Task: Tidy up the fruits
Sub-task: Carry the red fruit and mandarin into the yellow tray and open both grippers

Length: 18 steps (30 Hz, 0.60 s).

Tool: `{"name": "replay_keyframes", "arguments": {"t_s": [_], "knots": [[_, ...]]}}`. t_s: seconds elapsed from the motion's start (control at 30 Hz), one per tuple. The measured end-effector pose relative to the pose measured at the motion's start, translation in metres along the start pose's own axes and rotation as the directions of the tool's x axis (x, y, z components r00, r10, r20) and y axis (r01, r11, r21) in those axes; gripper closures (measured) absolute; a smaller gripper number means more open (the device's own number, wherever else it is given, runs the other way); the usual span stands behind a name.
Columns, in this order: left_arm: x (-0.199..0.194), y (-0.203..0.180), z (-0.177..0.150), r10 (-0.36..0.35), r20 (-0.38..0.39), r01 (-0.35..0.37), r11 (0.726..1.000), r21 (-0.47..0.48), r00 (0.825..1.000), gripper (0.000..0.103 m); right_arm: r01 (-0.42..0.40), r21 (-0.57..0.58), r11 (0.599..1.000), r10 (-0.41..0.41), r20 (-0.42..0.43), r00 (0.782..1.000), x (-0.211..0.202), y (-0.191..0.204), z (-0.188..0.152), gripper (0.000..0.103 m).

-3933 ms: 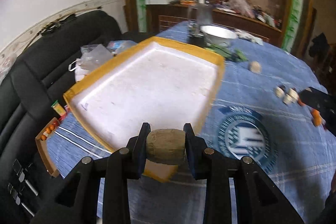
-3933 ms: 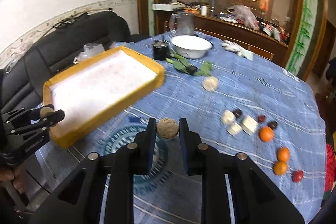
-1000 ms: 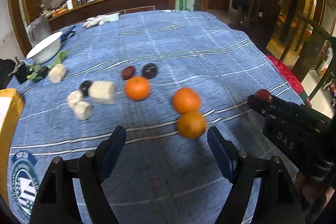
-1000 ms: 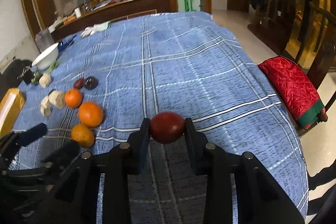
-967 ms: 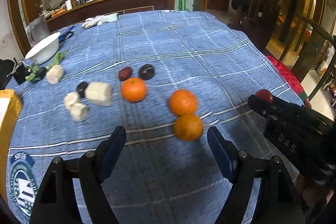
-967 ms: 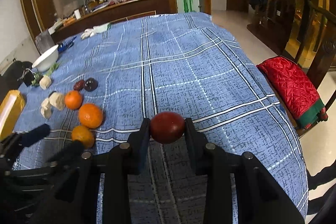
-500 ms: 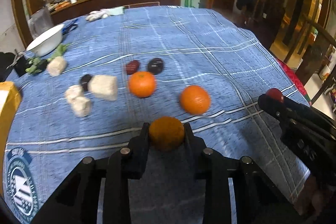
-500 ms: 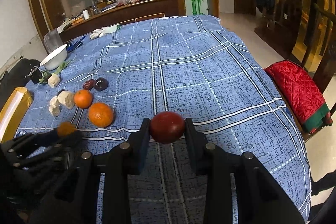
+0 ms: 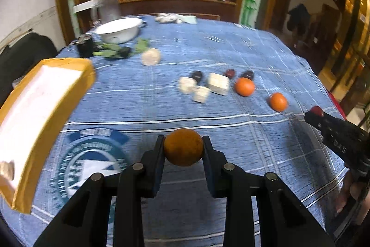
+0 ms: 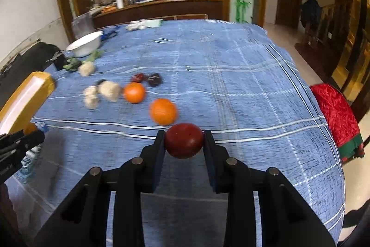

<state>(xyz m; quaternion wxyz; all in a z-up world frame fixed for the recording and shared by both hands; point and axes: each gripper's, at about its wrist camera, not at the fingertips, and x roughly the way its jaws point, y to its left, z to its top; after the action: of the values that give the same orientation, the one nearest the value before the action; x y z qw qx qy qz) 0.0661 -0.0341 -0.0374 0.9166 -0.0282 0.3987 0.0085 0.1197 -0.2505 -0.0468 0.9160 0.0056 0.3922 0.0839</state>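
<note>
In hand: my left gripper [image 9: 183, 147] clamps an orange [image 9: 183, 147]; my right gripper [image 10: 184, 140] clamps a dark red fruit [image 10: 184, 140], both above the tablecloth [image 10: 231, 85]. Tray [image 9: 57, 89]: mostly bare. Outstanding: two oranges [image 9: 244, 86], dark fruits, pale pieces.

Oranges: 3 in all, i.e. one in the left gripper [image 9: 183, 147] and 2 loose on the worktop [image 9: 244, 86] [image 9: 278, 101]; dark red round fruit: 1 [image 10: 184, 141], in the right gripper. Pale chunky pieces: 4, w/ 3 bunched together [image 9: 218, 84] and 1 apart [image 9: 151, 57]; small dark fruits: 3 [image 9: 247, 74]. White bowl: 1 [image 9: 118, 29]; yellow-rimmed tray: 1 [image 9: 81, 66]; grippers: 2.
</note>
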Motion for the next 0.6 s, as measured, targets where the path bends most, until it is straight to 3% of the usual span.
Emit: {"name": "replay_keyframes", "arguments": {"t_s": [0.37, 0.6], "knots": [[-0.024, 0.069, -0.006, 0.141, 0.02, -0.138, 0.985, -0.108, 0.99, 0.073, -0.109, -0.143, 0.984, 0.113, 0.024, 0.993, -0.022, 0.096, 0.005, 0.069], [-0.033, 0.102, -0.013, 0.202, 0.013, -0.197, 0.967, -0.163, 0.979, 0.073, -0.165, -0.184, 0.969, 0.173, 0.026, 0.985, -0.029, 0.137, 0.003, 0.069]]}}
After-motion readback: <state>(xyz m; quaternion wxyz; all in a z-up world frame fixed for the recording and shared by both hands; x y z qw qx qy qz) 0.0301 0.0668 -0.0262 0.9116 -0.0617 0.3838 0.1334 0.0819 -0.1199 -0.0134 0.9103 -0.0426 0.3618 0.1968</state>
